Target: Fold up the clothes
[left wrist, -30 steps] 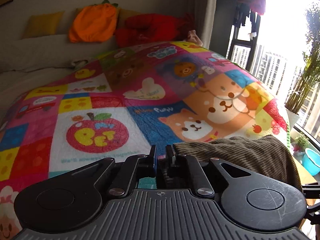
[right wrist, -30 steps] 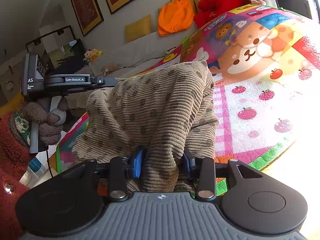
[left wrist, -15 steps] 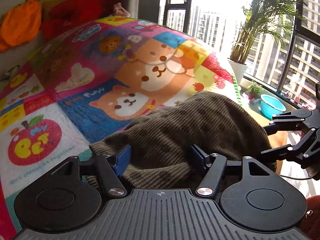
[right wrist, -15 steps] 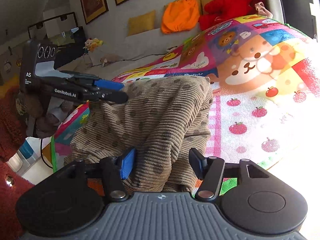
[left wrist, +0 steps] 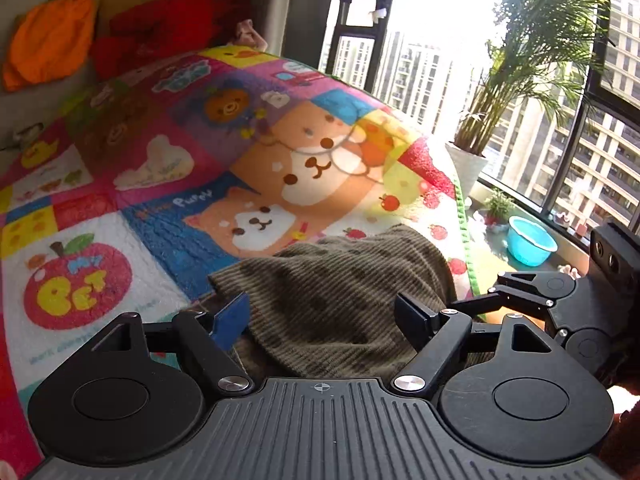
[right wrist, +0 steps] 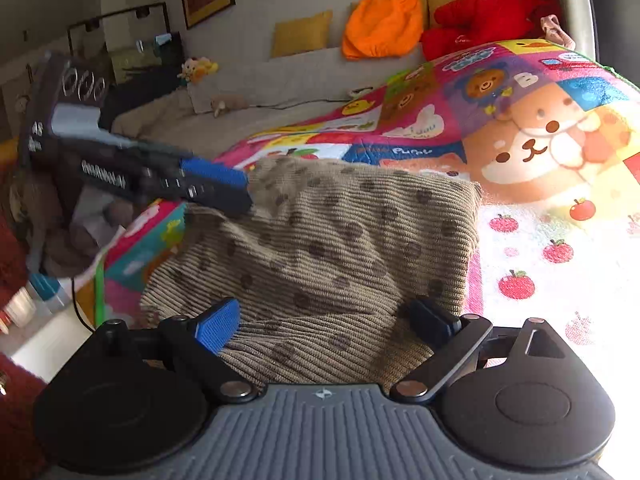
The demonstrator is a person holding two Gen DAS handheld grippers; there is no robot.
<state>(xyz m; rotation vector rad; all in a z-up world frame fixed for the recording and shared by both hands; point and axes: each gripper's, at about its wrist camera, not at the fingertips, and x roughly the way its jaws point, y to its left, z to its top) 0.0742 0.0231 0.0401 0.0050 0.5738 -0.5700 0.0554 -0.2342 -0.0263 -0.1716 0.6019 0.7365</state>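
Note:
A brown ribbed garment with dark dots [right wrist: 340,248] lies folded in a thick bundle near the front edge of the colourful cartoon blanket [right wrist: 540,152]. In the left wrist view the same garment [left wrist: 340,292] sits between the spread fingers of my left gripper [left wrist: 324,316], which is open. My right gripper [right wrist: 324,320] is open too, its fingers apart over the garment's near edge. From the right wrist view the left gripper [right wrist: 216,188] hovers at the garment's far left corner, blurred. The right gripper's fingers [left wrist: 520,292] show at the right of the left wrist view.
An orange pumpkin cushion [right wrist: 384,20] and a red plush toy [right wrist: 484,20] sit at the back of the bed. A potted palm [left wrist: 520,80] and a blue basin [left wrist: 530,240] stand by the window. The blanket's green edge [left wrist: 466,248] runs close beside the garment.
Both grippers have let go of the garment and opened wide. The bundle has dropped from a raised, hanging hold to lie flatter on the blanket. The left gripper swung rightward toward the window.

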